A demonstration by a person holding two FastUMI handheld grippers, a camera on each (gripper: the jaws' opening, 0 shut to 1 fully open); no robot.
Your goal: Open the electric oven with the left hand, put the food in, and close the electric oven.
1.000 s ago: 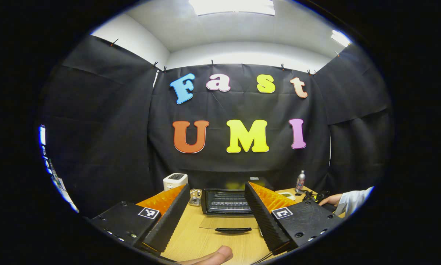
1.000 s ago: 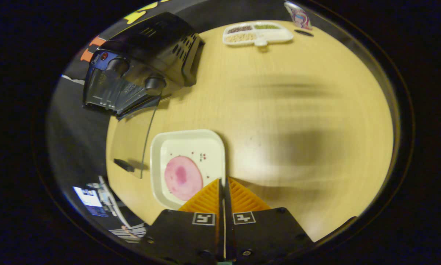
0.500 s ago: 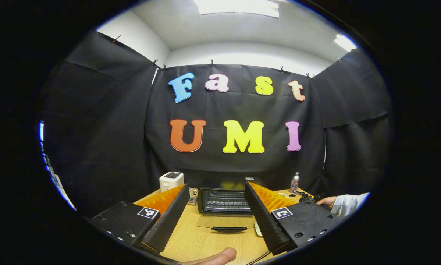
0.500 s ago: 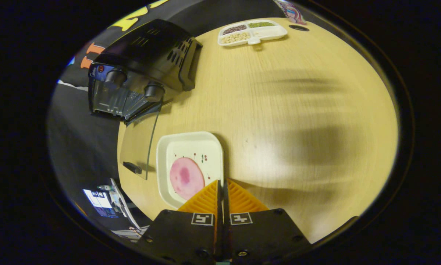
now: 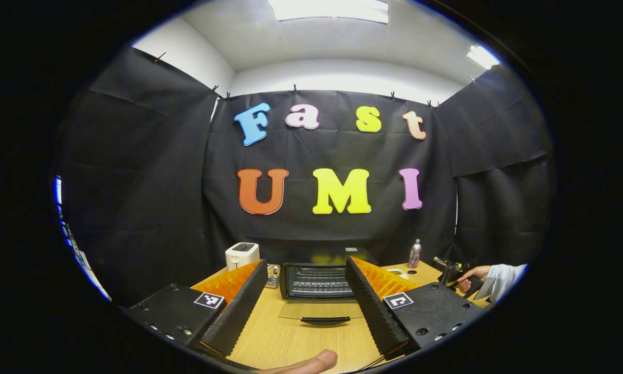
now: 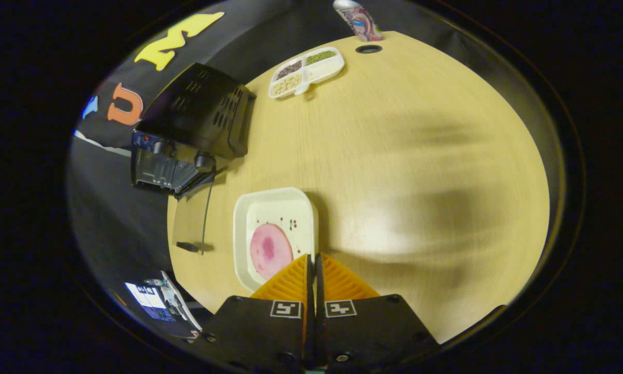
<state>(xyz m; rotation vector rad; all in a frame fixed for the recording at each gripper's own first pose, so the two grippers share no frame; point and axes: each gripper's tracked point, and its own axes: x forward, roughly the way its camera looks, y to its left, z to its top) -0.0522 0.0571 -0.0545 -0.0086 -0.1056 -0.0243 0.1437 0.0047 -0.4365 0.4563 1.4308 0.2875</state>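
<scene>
We have the oven (image 5: 319, 281) open, its glass door (image 5: 321, 311) lying flat on the table (image 5: 280, 337), so the first step is done. Our left claw (image 5: 305, 298) hangs spread and empty in front of it. Our right claw (image 6: 313, 270) is pressed together at the rim of the white plate (image 6: 275, 228) with the pink slice (image 6: 270, 251); it seems to pinch it, though the rim there is hidden. Loading and closing remain

One oven (image 5: 319, 281) stands on the one table (image 6: 394, 156), door down. There is one white plate (image 6: 275, 228) carrying one pink slice (image 6: 270, 250), one divided snack tray (image 6: 306, 71), one bottle (image 5: 414, 254) and one small white box (image 5: 242, 254).
</scene>
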